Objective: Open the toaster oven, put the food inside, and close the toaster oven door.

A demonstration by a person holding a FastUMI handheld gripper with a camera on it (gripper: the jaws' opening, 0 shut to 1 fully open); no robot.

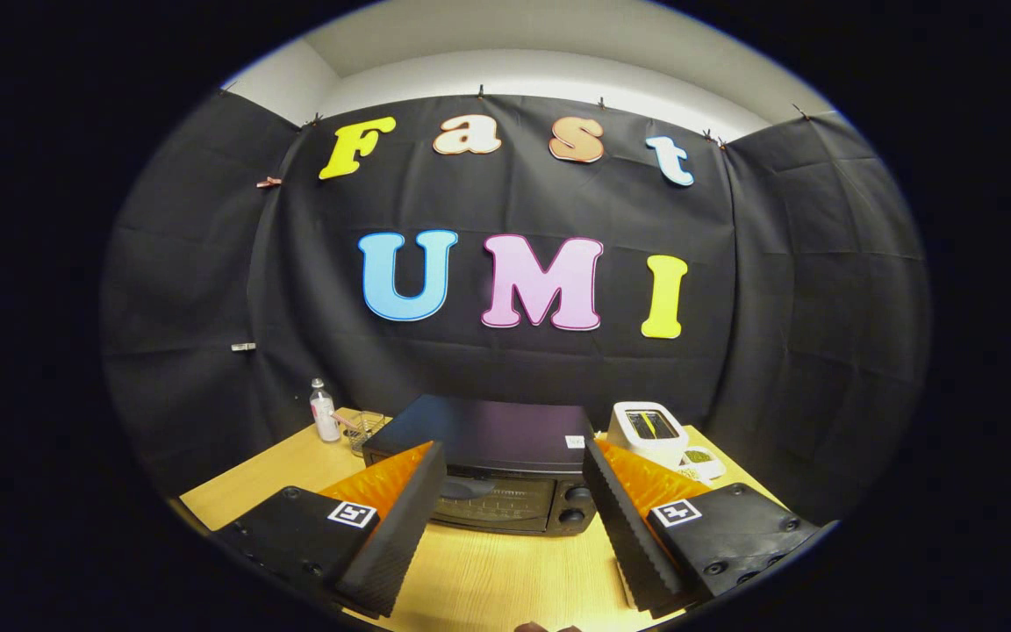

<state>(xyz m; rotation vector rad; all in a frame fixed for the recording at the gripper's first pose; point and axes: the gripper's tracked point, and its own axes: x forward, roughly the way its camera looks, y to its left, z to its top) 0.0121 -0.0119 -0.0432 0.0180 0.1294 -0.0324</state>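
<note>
A black toaster oven (488, 470) stands on the wooden table (514, 570), beyond my fingers and between them as seen from here. Its glass door (495, 502) is closed, and two knobs (574, 505) sit at the door's right. My gripper (514, 470) is open, held above the table a short way in front of the oven, with nothing between its fingers. No food is visible between the fingers.
A small clear bottle (323, 411) and a wire basket (366, 428) stand left of the oven near the cloth wall. A white appliance (648, 432) sits to the oven's right, with a small white dish (700, 461) in front of it.
</note>
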